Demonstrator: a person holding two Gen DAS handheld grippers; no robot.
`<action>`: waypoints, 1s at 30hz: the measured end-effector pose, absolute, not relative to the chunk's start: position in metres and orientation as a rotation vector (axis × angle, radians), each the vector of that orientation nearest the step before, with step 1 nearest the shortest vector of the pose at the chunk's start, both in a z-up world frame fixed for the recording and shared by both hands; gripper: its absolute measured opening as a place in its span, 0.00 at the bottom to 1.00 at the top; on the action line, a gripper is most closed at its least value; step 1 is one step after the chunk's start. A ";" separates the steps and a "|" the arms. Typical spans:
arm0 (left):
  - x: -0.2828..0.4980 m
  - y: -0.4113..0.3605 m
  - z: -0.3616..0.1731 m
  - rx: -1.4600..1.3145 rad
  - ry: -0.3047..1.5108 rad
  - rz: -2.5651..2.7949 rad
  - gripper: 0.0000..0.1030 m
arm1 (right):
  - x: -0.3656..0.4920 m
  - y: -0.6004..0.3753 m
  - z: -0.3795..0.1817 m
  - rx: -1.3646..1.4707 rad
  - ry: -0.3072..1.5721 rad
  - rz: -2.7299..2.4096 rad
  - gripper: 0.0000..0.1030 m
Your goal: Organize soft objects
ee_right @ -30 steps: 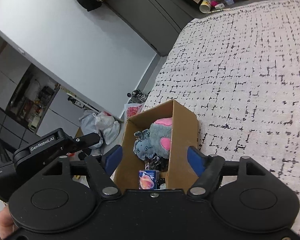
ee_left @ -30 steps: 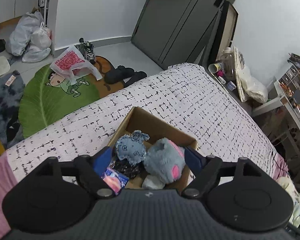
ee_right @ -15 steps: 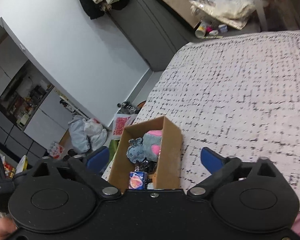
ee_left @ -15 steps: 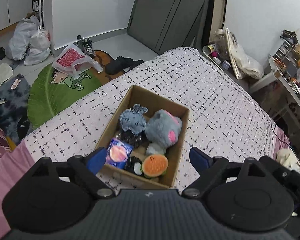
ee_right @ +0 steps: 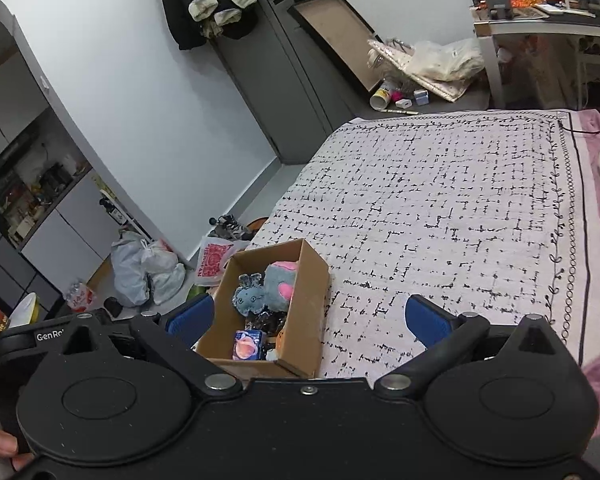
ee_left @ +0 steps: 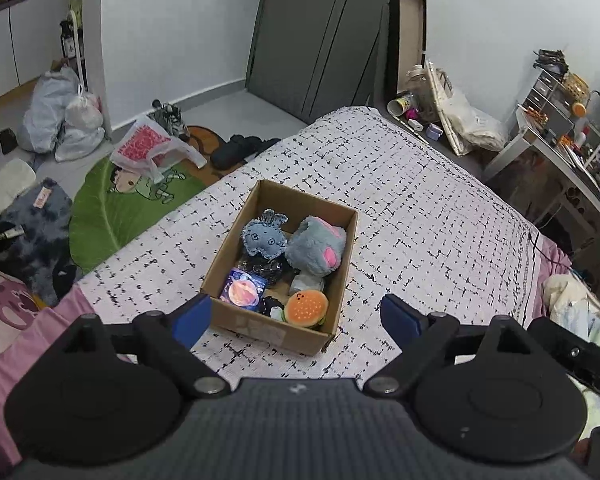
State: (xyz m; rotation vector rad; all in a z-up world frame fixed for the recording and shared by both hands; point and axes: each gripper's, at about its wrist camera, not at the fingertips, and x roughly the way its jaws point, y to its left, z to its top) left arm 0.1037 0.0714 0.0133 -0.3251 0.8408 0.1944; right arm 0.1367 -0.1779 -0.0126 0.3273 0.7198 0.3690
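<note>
Jaws wide, both grippers [ee_left: 296, 316] [ee_right: 307, 316] above toy-filled box [ee_left: 342, 260].

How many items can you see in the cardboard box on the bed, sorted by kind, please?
Contents of the cardboard box:
Grey-blue plush toys: 2 (blue bunny, grey and pink plush)
Burger plush: 1
Planet-print packet: 1
Black shiny bag: 1
White item: 1
Total: 6 clearly seen

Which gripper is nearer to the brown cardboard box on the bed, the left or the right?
Probably the left gripper: the brown cardboard box sits centred between its fingers. For the right gripper, the box lies off toward its left finger.
</note>
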 end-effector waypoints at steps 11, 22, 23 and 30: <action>0.068 0.053 0.030 -0.240 0.813 0.179 0.88 | 0.101 -0.188 0.000 0.258 0.723 0.354 1.00; 0.037 0.047 0.046 -0.197 0.803 0.171 0.88 | 0.070 -0.178 0.019 0.160 0.691 0.365 1.00; 0.035 0.047 0.048 -0.191 0.799 0.164 0.88 | 0.068 -0.177 0.020 0.152 0.696 0.364 1.00; 0.016 0.047 0.060 -0.158 0.769 0.160 0.88 | 0.053 -0.173 0.030 0.138 0.683 0.366 1.00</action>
